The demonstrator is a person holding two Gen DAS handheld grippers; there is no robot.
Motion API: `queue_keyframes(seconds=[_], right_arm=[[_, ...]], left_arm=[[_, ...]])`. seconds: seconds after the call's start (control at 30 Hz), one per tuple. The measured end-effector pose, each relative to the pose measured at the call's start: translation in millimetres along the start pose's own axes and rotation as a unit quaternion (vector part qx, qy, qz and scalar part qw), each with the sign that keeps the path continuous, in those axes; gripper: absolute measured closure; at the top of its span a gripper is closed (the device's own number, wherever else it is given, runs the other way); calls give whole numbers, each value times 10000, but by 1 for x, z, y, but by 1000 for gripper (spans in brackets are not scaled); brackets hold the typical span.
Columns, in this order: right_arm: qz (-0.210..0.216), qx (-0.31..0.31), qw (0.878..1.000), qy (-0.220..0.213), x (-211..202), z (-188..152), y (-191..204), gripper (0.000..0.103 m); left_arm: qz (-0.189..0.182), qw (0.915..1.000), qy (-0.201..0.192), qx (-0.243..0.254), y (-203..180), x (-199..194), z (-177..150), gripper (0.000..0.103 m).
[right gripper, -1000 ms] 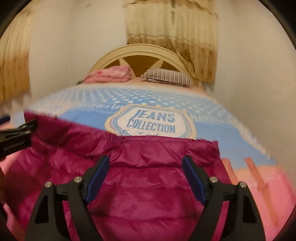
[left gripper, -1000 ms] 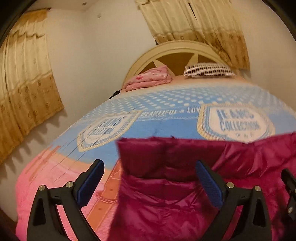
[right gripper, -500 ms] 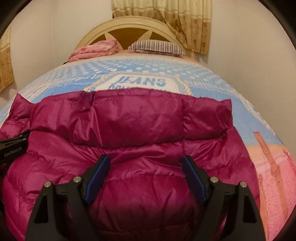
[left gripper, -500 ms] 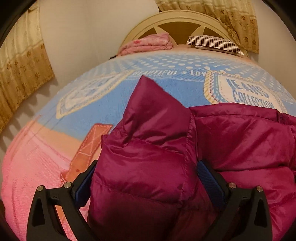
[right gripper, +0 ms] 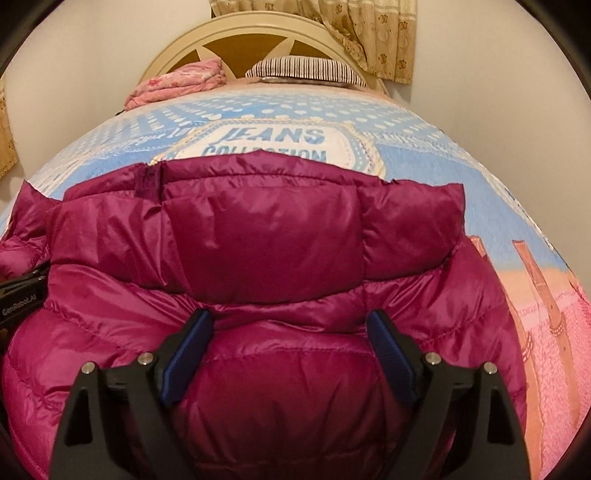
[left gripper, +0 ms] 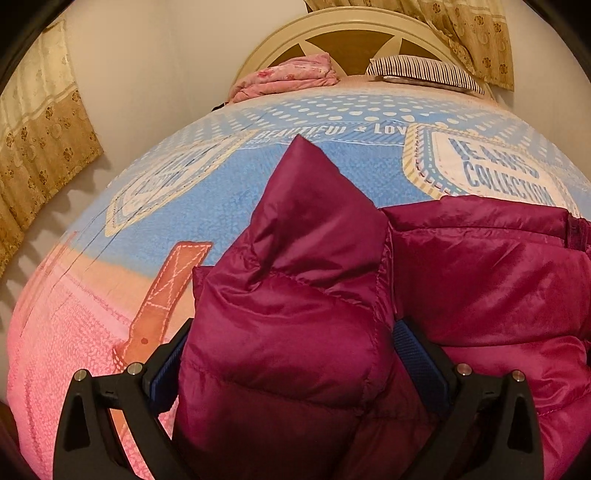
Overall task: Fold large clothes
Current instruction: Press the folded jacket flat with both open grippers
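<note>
A magenta quilted puffer jacket (left gripper: 295, 295) lies on the bed's near end; it also fills the right wrist view (right gripper: 258, 258). My left gripper (left gripper: 291, 354) is wide open, its blue pads on either side of a bulging fold at the jacket's left edge. My right gripper (right gripper: 288, 343) is wide open over the jacket's right part, pads just above the fabric. The left gripper's black body (right gripper: 22, 295) shows at the left edge of the right wrist view.
The bed carries a blue and pink printed blanket (left gripper: 332, 177). A folded pink quilt (left gripper: 288, 75) and a striped pillow (left gripper: 424, 72) lie by the cream headboard (right gripper: 258, 33). Curtains (left gripper: 37, 147) hang on the left wall and behind the bed.
Both grippers have dropped low and moved in over the jacket. The jacket's left edge now bulges up between my left gripper's fingers. Both stay open.
</note>
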State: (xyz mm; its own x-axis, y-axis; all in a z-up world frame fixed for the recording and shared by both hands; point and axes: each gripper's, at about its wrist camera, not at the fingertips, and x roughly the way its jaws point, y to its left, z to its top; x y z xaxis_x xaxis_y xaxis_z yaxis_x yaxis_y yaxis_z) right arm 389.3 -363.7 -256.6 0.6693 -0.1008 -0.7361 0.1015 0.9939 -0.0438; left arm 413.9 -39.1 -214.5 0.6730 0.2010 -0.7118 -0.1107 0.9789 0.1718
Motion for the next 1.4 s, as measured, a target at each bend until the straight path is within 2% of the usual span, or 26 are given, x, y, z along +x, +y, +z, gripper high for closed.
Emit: queue_keyframes(seconds=[1.1, 1.17, 1.3, 1.4], right_arm=[[-209, -119, 9994, 253, 13, 2, 3, 12], [-227, -138, 9993, 277, 13, 3, 3, 12], [-287, -23, 9991, 307, 2, 7, 3, 12], [-29, 120, 9999, -54, -29, 9, 14, 11]], left_arm=[[54, 9999, 88, 74, -4, 4, 1, 1], [-25, 9999, 116, 28, 0, 2, 2, 1], [-140, 9998, 60, -116, 5, -2, -2, 1], [-162, 9998, 85, -116, 5, -2, -1, 1]])
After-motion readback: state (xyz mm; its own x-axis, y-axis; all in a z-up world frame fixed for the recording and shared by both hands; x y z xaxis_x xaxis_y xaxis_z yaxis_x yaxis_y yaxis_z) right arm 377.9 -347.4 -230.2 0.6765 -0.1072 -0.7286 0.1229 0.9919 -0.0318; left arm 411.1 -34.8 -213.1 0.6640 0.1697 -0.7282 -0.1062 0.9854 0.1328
